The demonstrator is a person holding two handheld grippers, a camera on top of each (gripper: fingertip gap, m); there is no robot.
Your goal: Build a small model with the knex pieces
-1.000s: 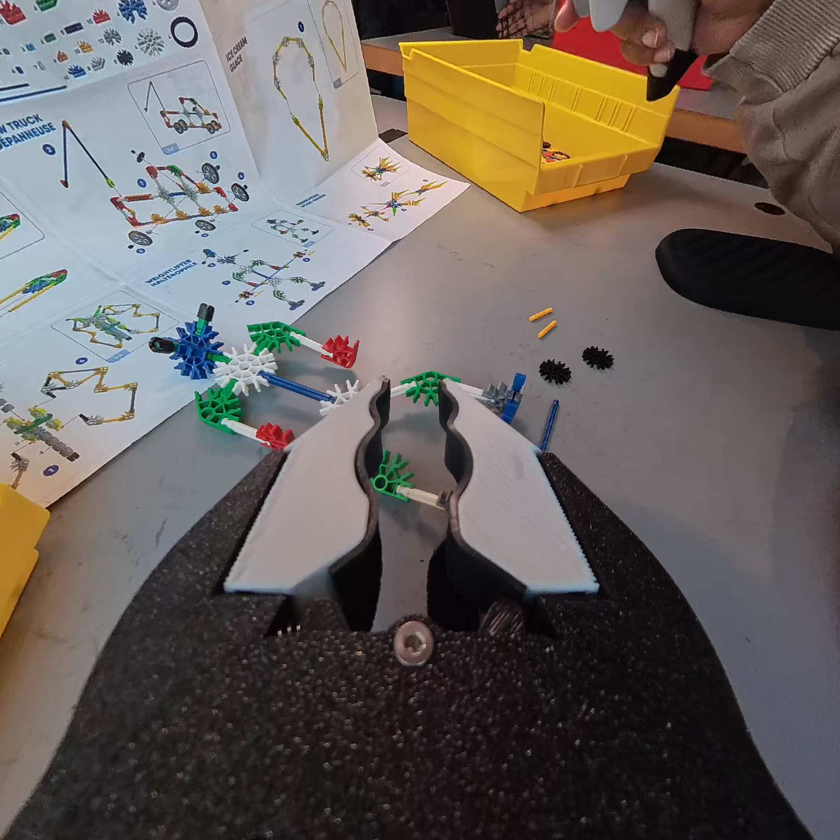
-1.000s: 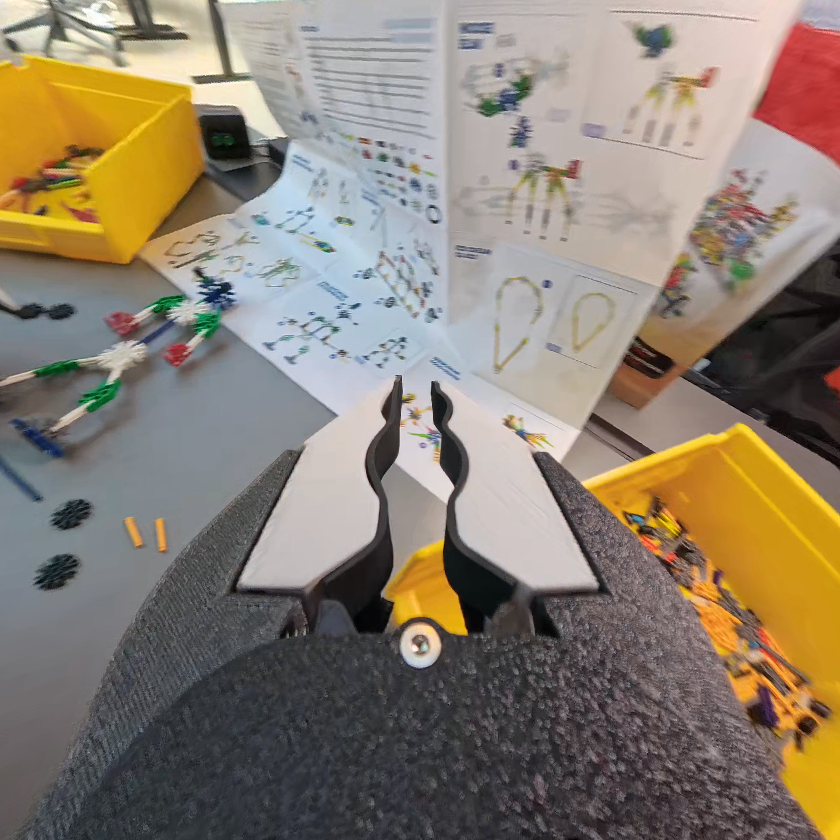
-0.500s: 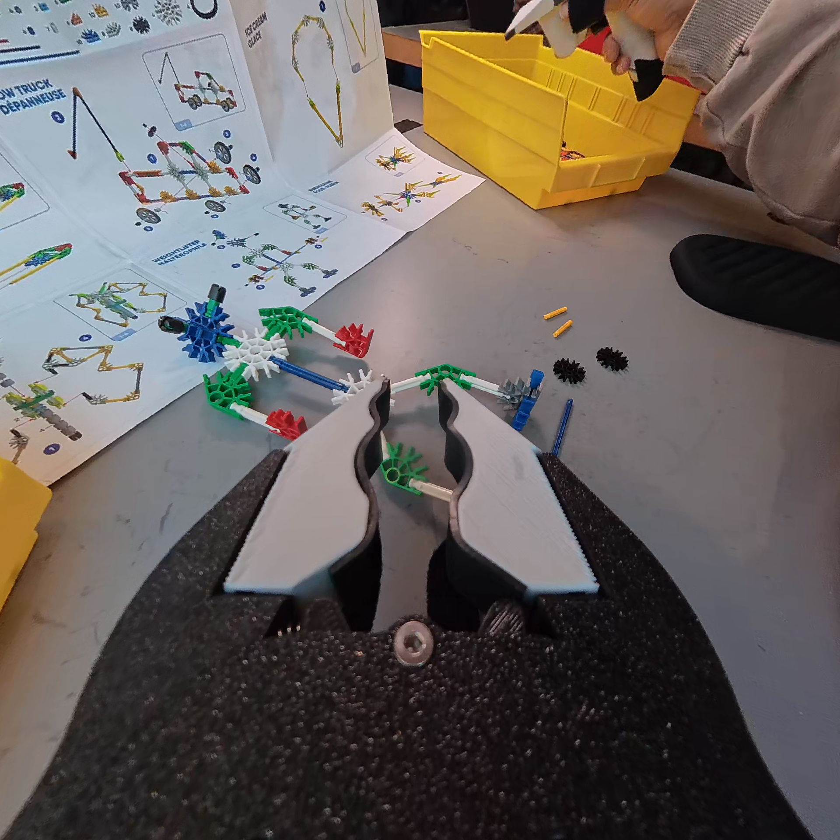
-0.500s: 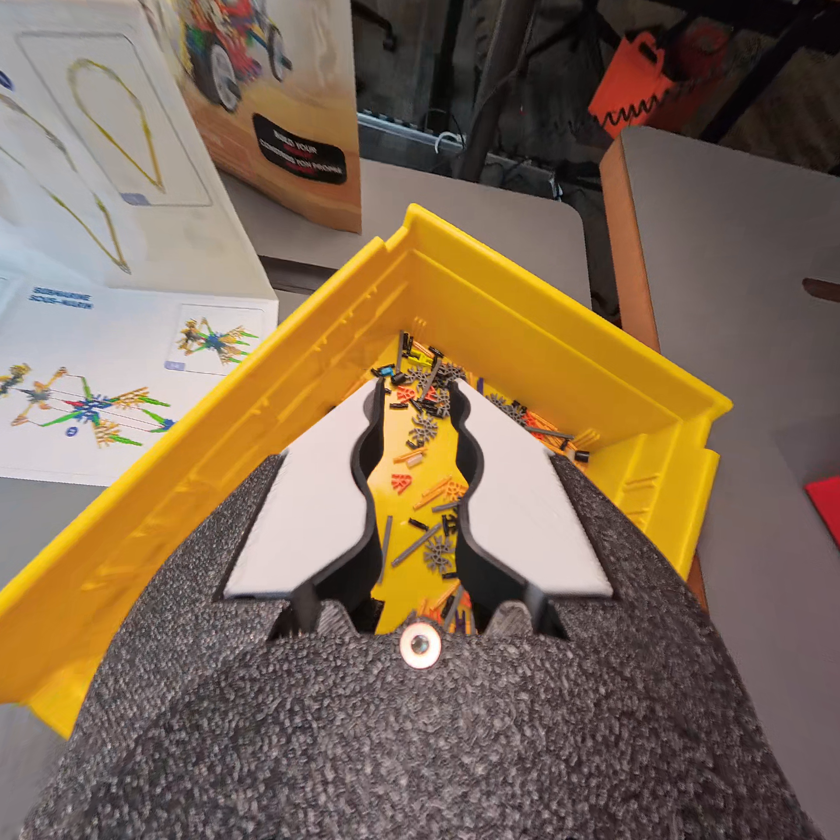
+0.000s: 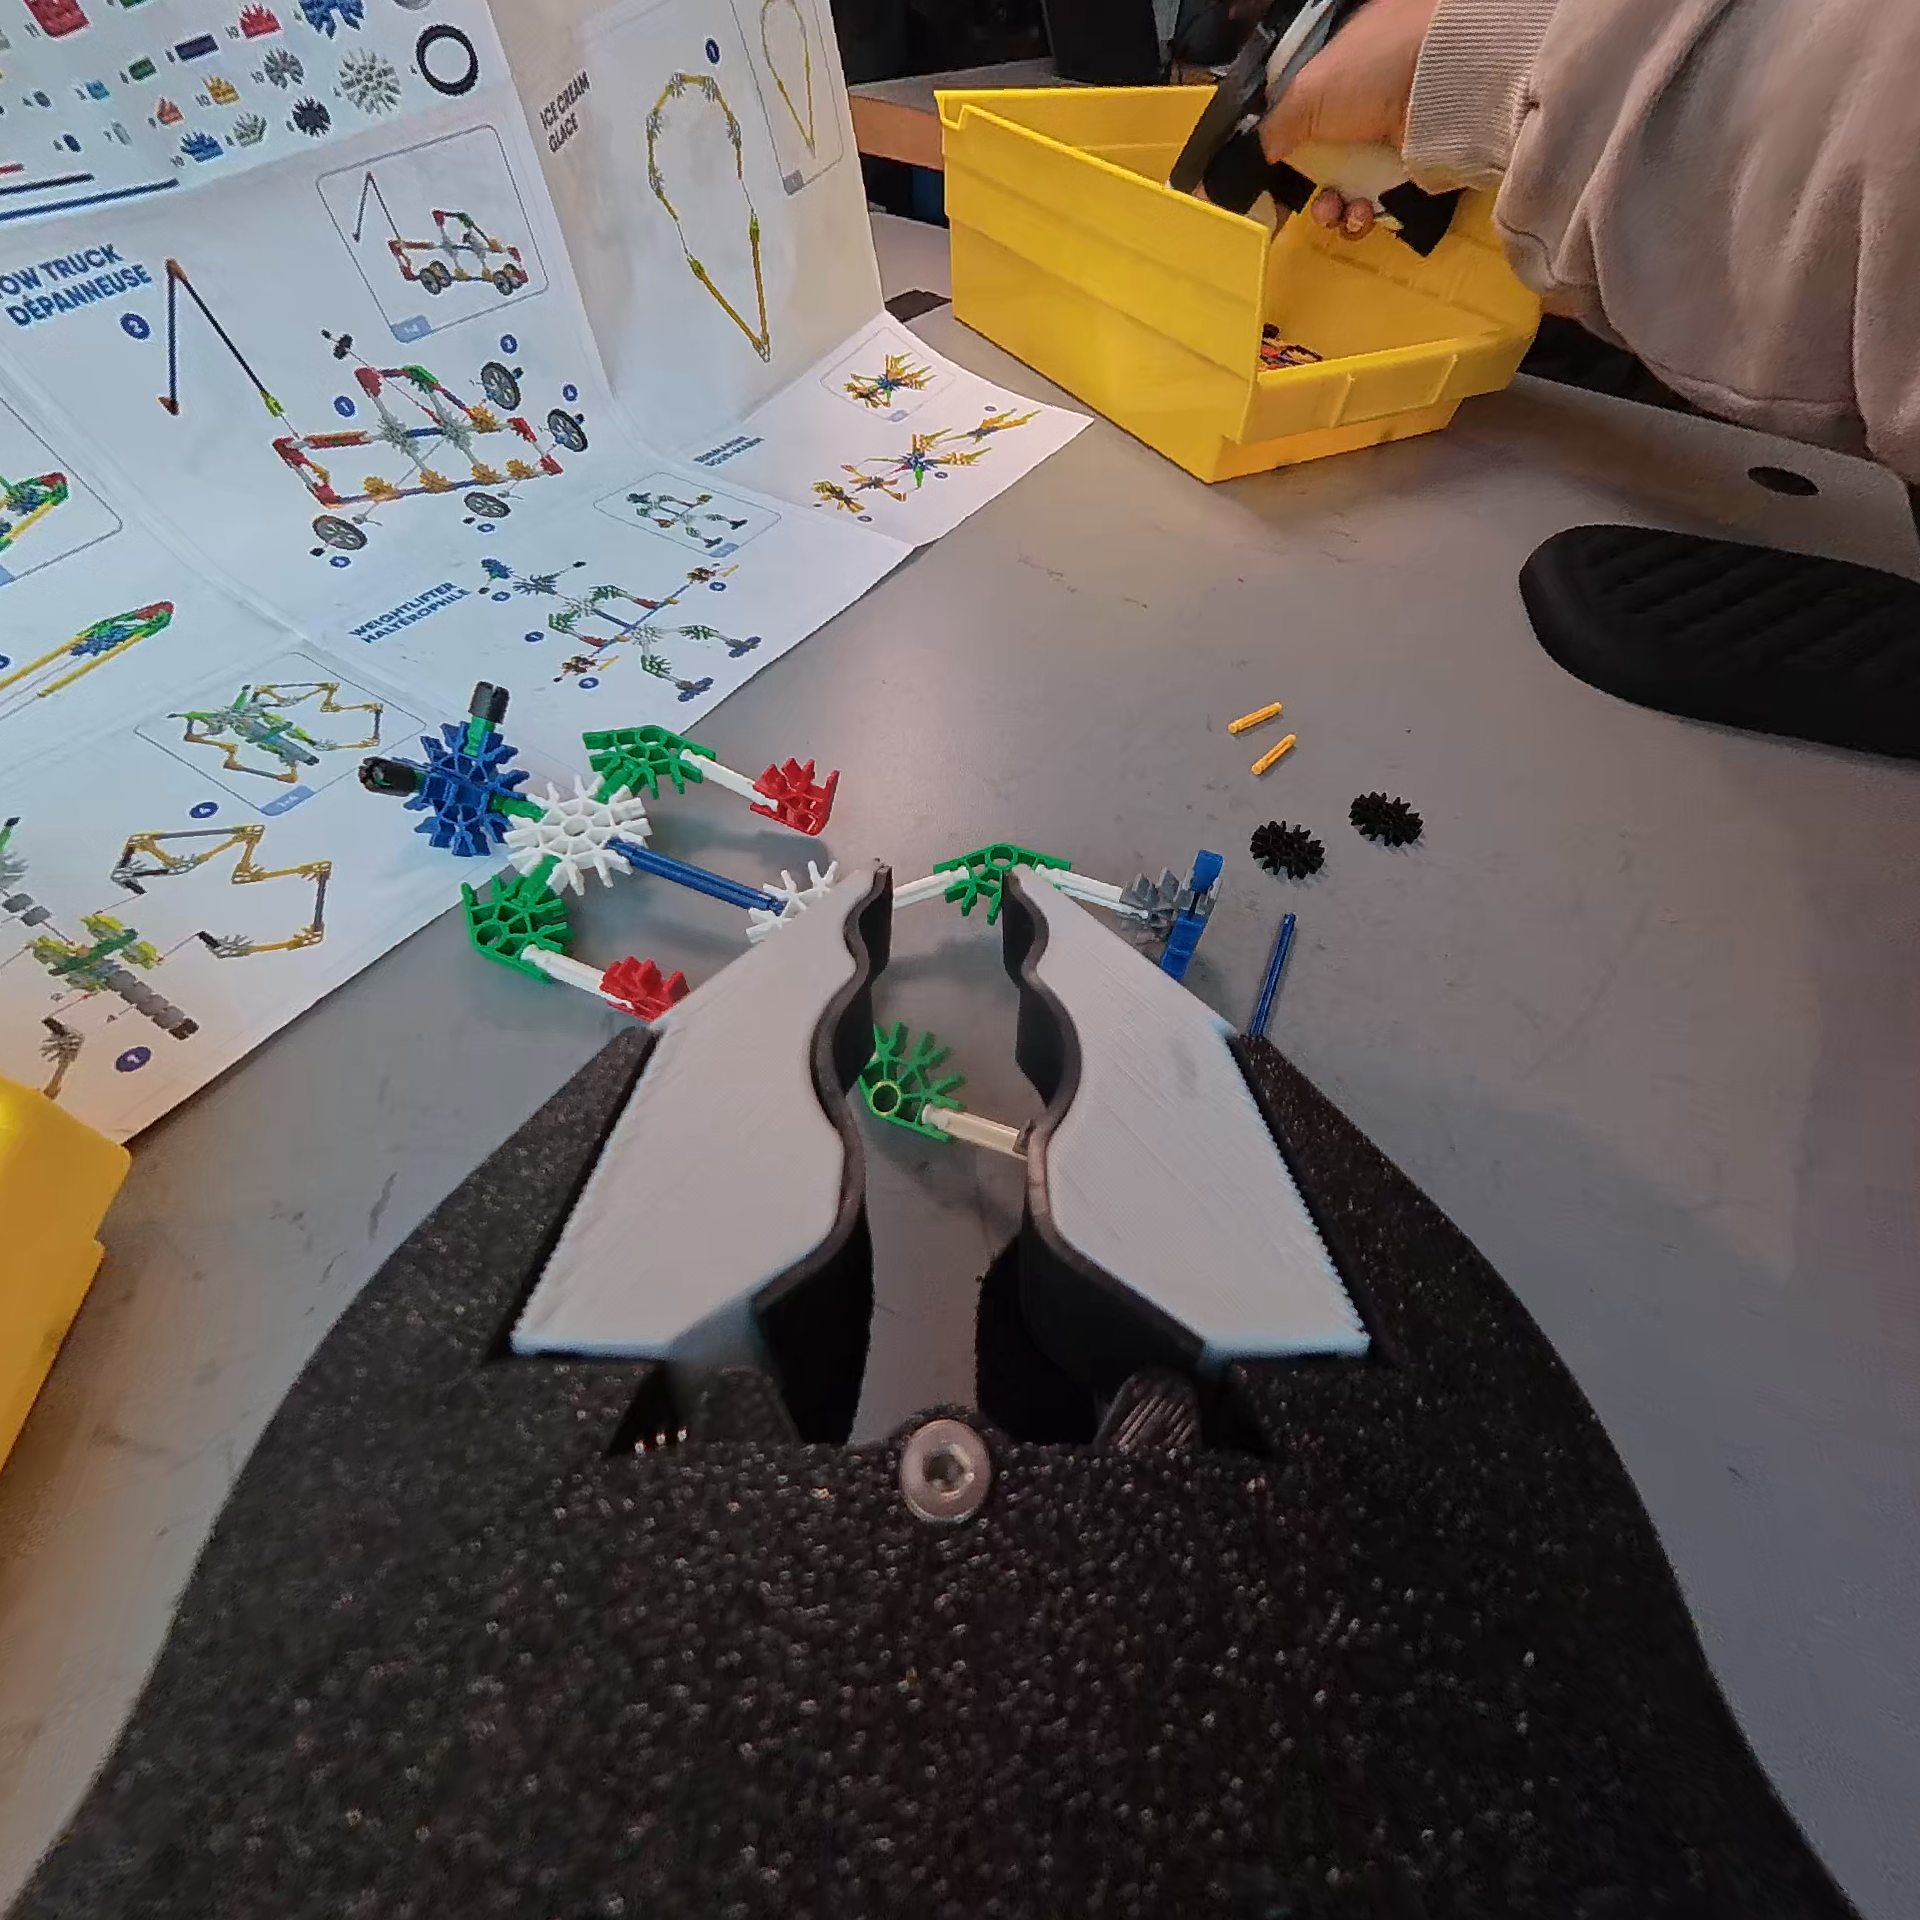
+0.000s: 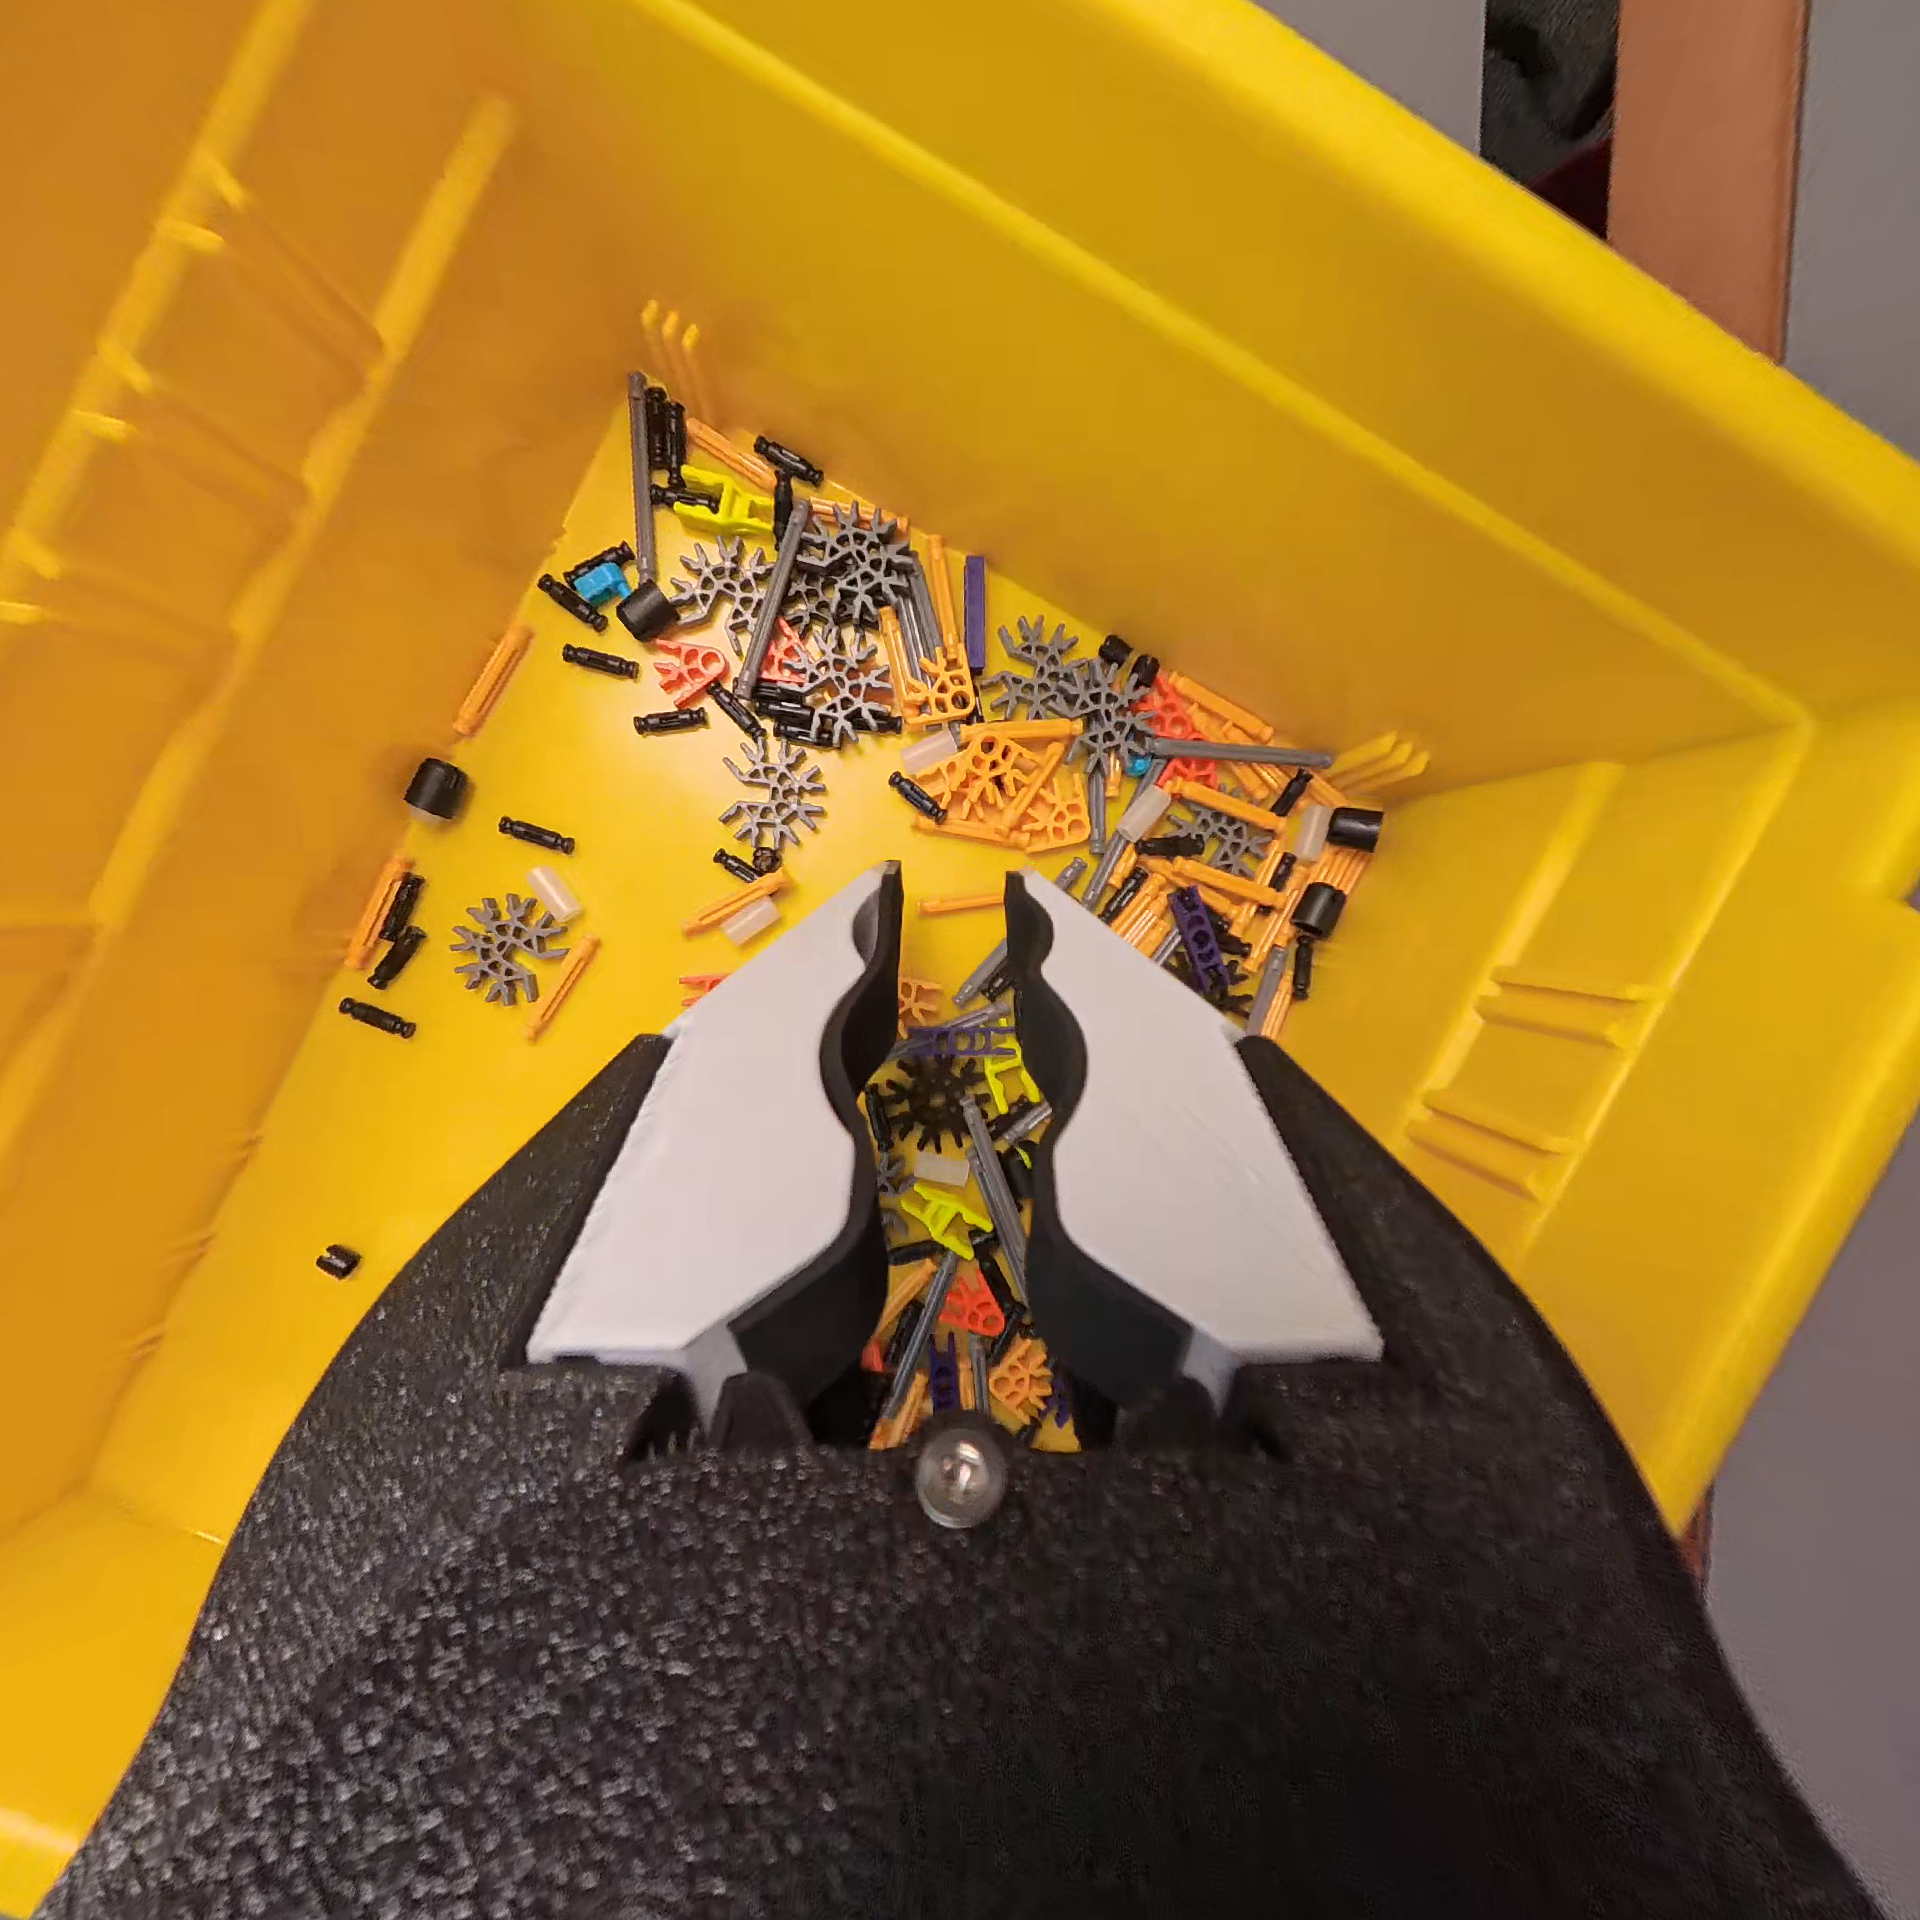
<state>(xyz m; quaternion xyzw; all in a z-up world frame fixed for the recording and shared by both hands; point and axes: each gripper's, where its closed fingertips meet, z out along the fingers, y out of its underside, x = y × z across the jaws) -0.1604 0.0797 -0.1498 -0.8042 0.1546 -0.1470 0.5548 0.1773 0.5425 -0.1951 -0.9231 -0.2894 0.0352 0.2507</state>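
My left gripper (image 5: 948, 883) is open and empty, low over a grey table (image 5: 1455, 1143). A toy figure of rods and connectors (image 5: 582, 831) lies flat just ahead of it. The figure's green connector with a white rod (image 5: 909, 1086) shows in the gap between my fingers, under them. My right gripper (image 6: 951, 883) is open and empty, pointing down into a yellow bin (image 6: 1143, 343). A heap of small grey, orange and black pieces (image 6: 997, 769) lies on the bin floor under it. In the left wrist view a hand holds this right gripper (image 5: 1247, 135) over the bin (image 5: 1101, 270).
A folded instruction sheet (image 5: 312, 436) lies and stands at the left. Two short orange rods (image 5: 1262, 736), two black toothed connectors (image 5: 1286, 847), and a thin blue rod (image 5: 1273, 977) lie right of the figure. A black ribbed pad (image 5: 1725, 634) sits far right. Another yellow bin's corner (image 5: 42, 1226) is at left. Tip to tip, the grippers are about 60 centimetres apart.
My right gripper swung from facing the instruction sheet to over the yellow bin, dropped into it, and its jaws opened wider. My left gripper shifted only slightly over the figure.
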